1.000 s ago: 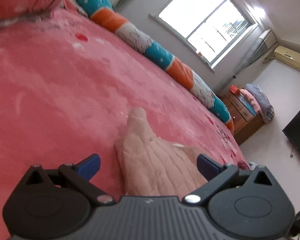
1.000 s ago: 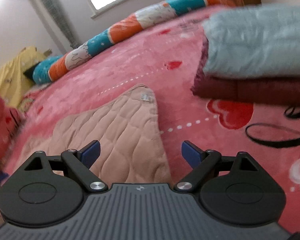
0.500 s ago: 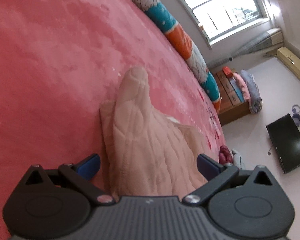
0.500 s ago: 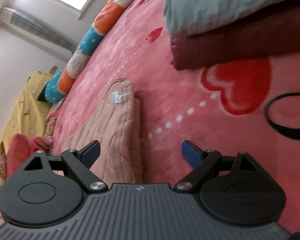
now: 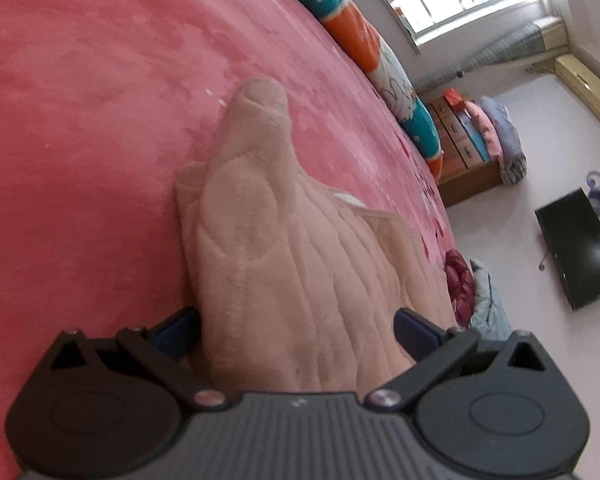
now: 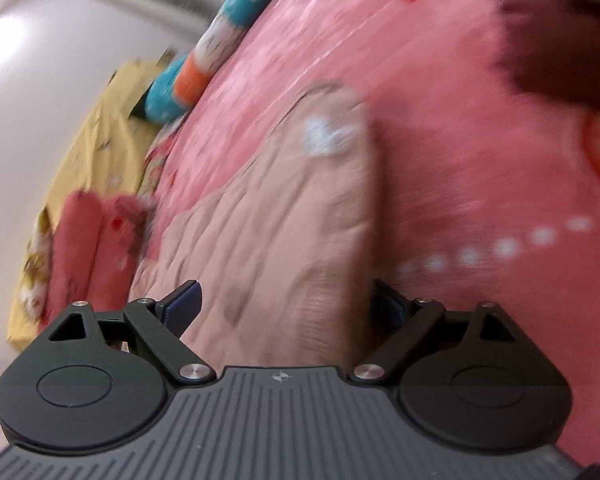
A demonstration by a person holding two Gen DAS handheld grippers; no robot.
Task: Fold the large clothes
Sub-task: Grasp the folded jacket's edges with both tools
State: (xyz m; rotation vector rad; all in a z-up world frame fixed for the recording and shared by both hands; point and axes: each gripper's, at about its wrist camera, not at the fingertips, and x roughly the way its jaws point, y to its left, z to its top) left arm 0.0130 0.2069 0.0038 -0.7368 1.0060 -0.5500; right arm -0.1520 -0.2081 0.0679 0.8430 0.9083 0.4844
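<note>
The step in hand looks like taking hold of the pink quilted garment (image 5: 284,264) at two points for another fold. It lies partly folded on the pink bed (image 5: 80,100), running toward 12 o'clock in both wrist views, its white label (image 6: 324,136) near the far end in the right one.

The left gripper (image 5: 296,328) is spread wide, with the garment's near end bulging between its blue fingertips (image 5: 176,330); nothing is pinched yet. The right gripper (image 6: 288,300) is equally wide, straddling the folded edge, which hides part of the pad at 3 o'clock. That view is blurred, so contact is hard to judge.

Next, I judge, both grippers need to close on the layers together, then lift and carry the end over toward 12 o'clock.
</note>
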